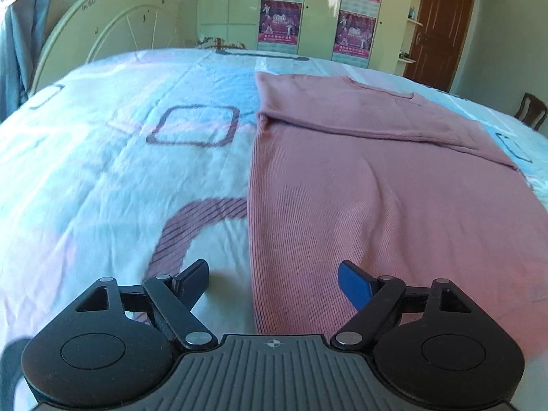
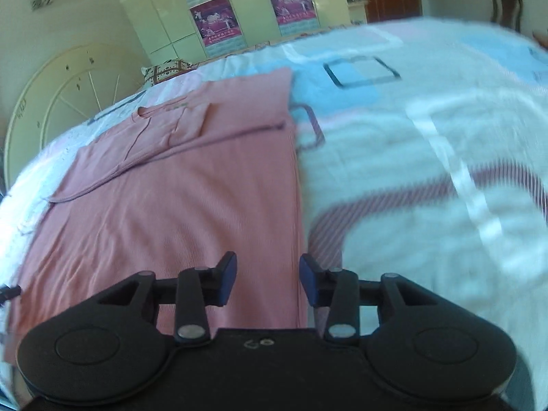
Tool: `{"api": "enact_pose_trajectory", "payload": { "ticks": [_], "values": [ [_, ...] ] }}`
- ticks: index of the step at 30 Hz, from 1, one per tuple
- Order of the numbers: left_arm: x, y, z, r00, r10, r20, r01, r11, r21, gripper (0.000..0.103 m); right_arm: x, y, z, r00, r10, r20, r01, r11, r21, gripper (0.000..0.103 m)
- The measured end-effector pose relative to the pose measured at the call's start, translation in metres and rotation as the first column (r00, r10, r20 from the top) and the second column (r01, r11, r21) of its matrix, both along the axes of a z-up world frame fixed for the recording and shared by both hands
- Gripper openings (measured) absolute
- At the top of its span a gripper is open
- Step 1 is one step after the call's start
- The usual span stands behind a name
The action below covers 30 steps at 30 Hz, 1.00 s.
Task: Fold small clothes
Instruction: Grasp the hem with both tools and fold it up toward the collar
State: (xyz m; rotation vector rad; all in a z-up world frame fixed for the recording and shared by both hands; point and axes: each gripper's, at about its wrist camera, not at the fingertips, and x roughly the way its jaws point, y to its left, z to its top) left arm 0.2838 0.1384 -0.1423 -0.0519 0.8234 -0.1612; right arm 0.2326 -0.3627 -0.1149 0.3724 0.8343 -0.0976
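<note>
A pink ribbed top (image 1: 376, 188) lies flat on the bed, its sides folded in to a long strip with straight edges. It also shows in the right wrist view (image 2: 178, 188). My left gripper (image 1: 274, 282) is open and empty, over the top's near left edge. My right gripper (image 2: 268, 281) is open and empty, over the top's near right edge. Neither gripper holds any cloth.
The bed cover (image 1: 120, 171) is white, pink and blue with square patterns. A cream headboard (image 1: 113, 30) and wardrobe with posters (image 1: 281, 10) stand behind the bed. A brown door (image 1: 441, 24) and a wooden chair (image 1: 531, 109) are at the right.
</note>
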Motion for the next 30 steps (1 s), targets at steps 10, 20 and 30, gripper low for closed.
{"api": "enact_pose_trajectory", "payload": {
  "ticks": [10, 20, 30],
  "values": [
    [-0.055, 0.025, -0.02, 0.995, 0.034, -0.095, -0.065, 0.936, -0.347, 0.062, -0.075, 0.004, -0.024, 1.0, 0.004, 0.005, -0.005, 0.98, 0.201, 0.043],
    [-0.04, 0.035, -0.036, 0.988, 0.027, -0.15, -0.103, 0.842, -0.53, 0.062, -0.065, -0.021, -0.041, 0.997, -0.069, 0.046, 0.044, 0.909, 0.415, 0.041],
    [-0.046, 0.037, -0.032, 0.992, 0.049, -0.115, -0.094, 0.899, -0.428, 0.011, -0.065, -0.014, -0.041, 0.999, 0.013, 0.031, -0.024, 0.926, 0.378, 0.029]
  ]
}}
